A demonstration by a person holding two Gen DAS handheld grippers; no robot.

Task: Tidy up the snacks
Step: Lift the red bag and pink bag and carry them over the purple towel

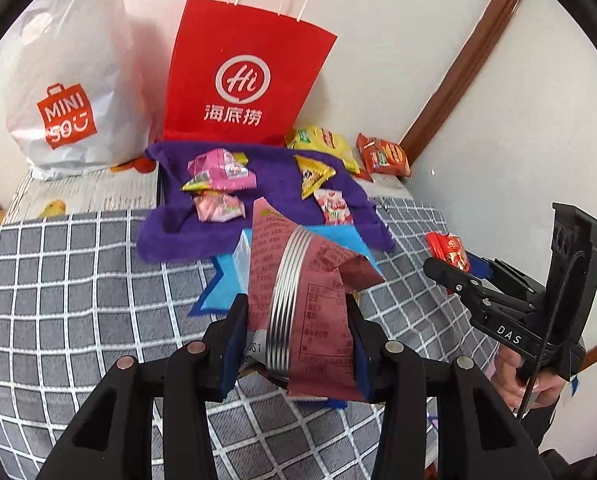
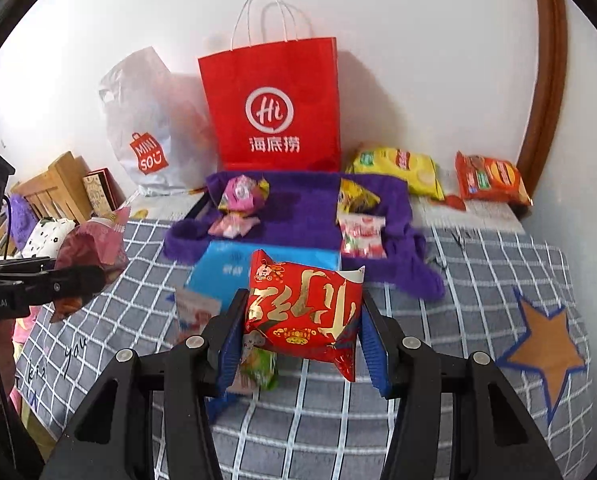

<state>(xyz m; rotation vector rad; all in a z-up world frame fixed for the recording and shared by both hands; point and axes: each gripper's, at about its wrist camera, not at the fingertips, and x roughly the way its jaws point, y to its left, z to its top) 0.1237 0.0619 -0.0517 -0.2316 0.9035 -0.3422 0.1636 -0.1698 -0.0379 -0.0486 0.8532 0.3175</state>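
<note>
My left gripper (image 1: 296, 340) is shut on a maroon snack packet (image 1: 302, 288) with a silver stripe, held above the grey checked cloth (image 1: 78, 288). It also shows at the left of the right wrist view (image 2: 90, 256). My right gripper (image 2: 302, 336) is shut on a red packet with gold characters (image 2: 302, 308); in the left wrist view it is at the right (image 1: 448, 252). A purple towel (image 2: 298, 204) behind carries pink packets (image 2: 242, 196), a yellow packet (image 2: 354, 196) and a red-white packet (image 2: 362, 236). A blue box (image 2: 234, 268) lies in front of the towel.
A red paper bag (image 2: 274, 108) and a white MINISO bag (image 2: 146, 152) stand against the wall. Yellow (image 2: 402, 168) and orange (image 2: 490, 180) snack packs lie at the back right. A green packet (image 2: 262, 368) and a white packet (image 2: 196, 312) lie under my right gripper. An orange star (image 2: 546, 352) marks the cloth.
</note>
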